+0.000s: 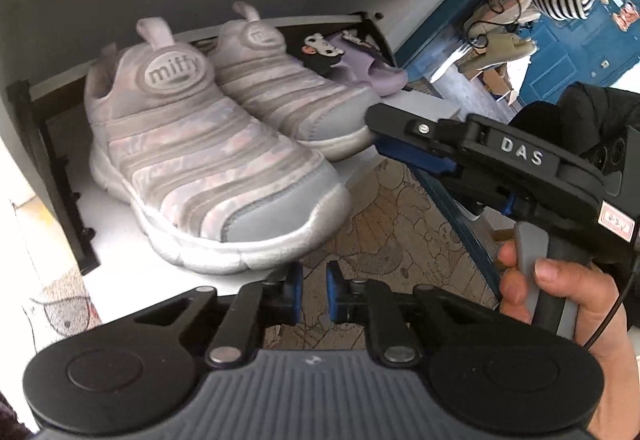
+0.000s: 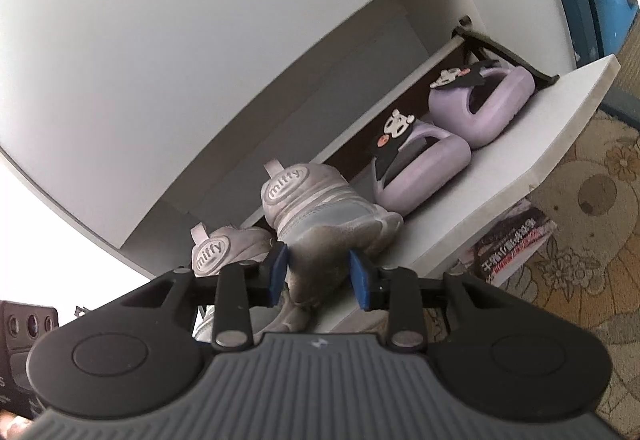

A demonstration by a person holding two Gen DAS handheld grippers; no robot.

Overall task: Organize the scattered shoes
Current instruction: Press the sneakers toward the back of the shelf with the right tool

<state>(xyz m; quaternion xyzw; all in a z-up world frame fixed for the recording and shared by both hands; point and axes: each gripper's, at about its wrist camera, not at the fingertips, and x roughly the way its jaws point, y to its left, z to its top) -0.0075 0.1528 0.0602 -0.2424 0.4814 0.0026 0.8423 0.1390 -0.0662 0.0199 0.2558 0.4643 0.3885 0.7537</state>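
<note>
Sneakers paired on the shelf (image 2: 500, 144)

Right gripper (image 2: 320, 276) fingers straddle the right sneaker's (image 2: 320, 208) toe, aligning it; left gripper (image 1: 314, 290) closed, empty.

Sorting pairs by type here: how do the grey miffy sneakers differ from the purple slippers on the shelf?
The miffy sneakers are closed grey-pink slip-ons with ribbed bands and heel loops; the purple slippers are open slides with cartoon charms on the straps. The sneakers look bulkier. One sneaker's toe sits between the right gripper's fingers; the slippers lie untouched further along. Both pairs rest side by side on the white shelf, toes outward.
</note>
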